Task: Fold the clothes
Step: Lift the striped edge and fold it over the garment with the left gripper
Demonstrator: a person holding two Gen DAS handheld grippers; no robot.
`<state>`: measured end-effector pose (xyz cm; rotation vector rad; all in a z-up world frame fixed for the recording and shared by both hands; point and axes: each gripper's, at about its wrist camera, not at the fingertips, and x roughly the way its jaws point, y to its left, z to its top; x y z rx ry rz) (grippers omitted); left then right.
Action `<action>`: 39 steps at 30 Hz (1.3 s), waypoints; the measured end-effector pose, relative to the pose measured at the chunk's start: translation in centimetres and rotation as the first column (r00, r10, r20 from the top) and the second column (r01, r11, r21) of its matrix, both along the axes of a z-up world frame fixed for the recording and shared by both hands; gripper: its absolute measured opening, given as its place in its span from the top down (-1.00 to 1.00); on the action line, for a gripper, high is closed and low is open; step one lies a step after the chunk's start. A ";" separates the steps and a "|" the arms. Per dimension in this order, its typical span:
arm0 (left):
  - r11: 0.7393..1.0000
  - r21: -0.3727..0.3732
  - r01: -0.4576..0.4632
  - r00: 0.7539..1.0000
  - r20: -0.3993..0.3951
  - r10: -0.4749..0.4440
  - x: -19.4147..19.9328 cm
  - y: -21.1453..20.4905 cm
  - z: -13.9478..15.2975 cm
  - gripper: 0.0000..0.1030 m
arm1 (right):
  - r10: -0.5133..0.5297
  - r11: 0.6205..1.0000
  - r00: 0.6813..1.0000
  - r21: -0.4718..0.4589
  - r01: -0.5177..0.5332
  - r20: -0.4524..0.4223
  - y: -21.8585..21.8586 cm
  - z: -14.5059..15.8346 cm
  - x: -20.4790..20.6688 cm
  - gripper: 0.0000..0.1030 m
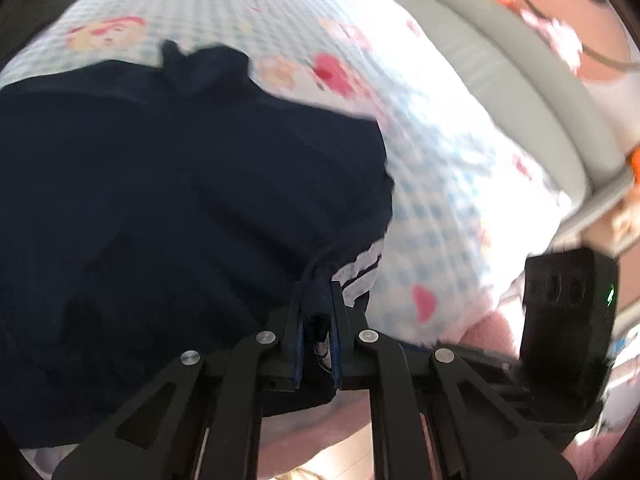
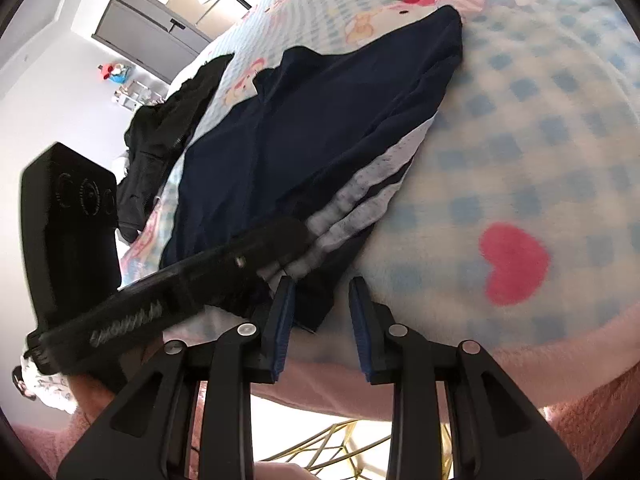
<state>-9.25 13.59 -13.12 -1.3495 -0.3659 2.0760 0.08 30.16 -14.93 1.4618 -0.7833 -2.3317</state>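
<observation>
- Left gripper: two black fingers with blue pads, pinched nearly together on a bunched navy hem; cloth gathered into a tight puckered knot between the pads.
- Right gripper: same build, two black fingers, two blue ribbed pads, standing a narrow gap apart; pressing on nothing, with the garment's lower corner lying just ahead of the left pad.
- Navy garment: one, soft matte knit, spread flat across the blanket, roughly trapezoid, tapering to a point at the far end; white mesh-like side panel with dark stripes along the edge nearest the right gripper. Same stripes seen beside the pinch in the left view.
- Blanket: one, fluffy fleece, pale blue-and-white check, printed with red hearts and cartoon figures; pink plush border along the near edge.
- Black garment: one, crumpled in a heap with a zip showing, at the blanket's far left, just beside the navy piece.
- Black boxy camera unit on each gripper, seen from the other's view; two in all.
- Grey padded bed rail curving past the blanket's far side.
- Grey cabinet against a white wall, well apart from the bed.
</observation>
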 end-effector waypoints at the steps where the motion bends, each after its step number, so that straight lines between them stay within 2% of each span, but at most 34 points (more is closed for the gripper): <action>1: 0.999 0.023 -0.025 1.000 -0.002 0.025 -0.1 -0.8 0.4 0.80 | 0.024 1.000 1.000 -0.002 -0.024 -0.005 -0.1 0.3 0.1 0.43; 3: 0.996 0.071 -0.053 0.999 -0.004 0.053 -0.3 -2.5 1.1 0.80 | 0.079 0.997 0.996 0.014 -0.078 -0.029 -1.2 1.0 0.3 0.43; 9: 0.987 0.114 -0.112 0.993 -0.024 0.116 0.1 -5.6 2.1 0.80 | 0.220 0.970 0.971 0.128 -0.207 -0.092 -5.9 2.7 0.2 0.43; 13: 0.978 0.135 -0.162 0.985 -0.041 0.169 0.8 -8.4 3.0 0.80 | 0.223 0.952 0.973 0.230 -0.203 -0.065 -8.4 2.3 -1.4 0.43; 17: 0.965 0.151 -0.214 0.973 -0.051 0.224 1.2 -11.5 3.1 0.80 | 0.203 0.924 0.977 0.344 -0.170 -0.061 -8.9 2.5 -1.5 0.43; 24: 0.948 0.154 -0.278 0.958 -0.033 0.286 1.7 -14.2 1.3 0.80 | 0.201 0.914 0.977 0.372 -0.162 -0.068 -9.2 2.5 -1.2 0.39; 28: 0.941 0.158 -0.299 0.950 -0.042 0.309 2.4 -15.7 1.5 0.80 | 0.209 0.915 0.977 0.363 -0.178 -0.049 -9.7 1.7 -1.4 0.38; 35: 0.936 0.122 -0.331 0.935 -0.094 0.343 3.7 -17.2 2.6 0.80 | 0.163 0.926 0.984 0.356 -0.130 -0.066 -9.6 2.0 -1.7 0.38; 39: 0.929 0.116 -0.352 0.930 -0.068 0.361 4.3 -18.5 2.0 0.80 | 0.158 0.933 0.985 0.337 -0.124 -0.074 -9.4 2.3 -1.6 0.38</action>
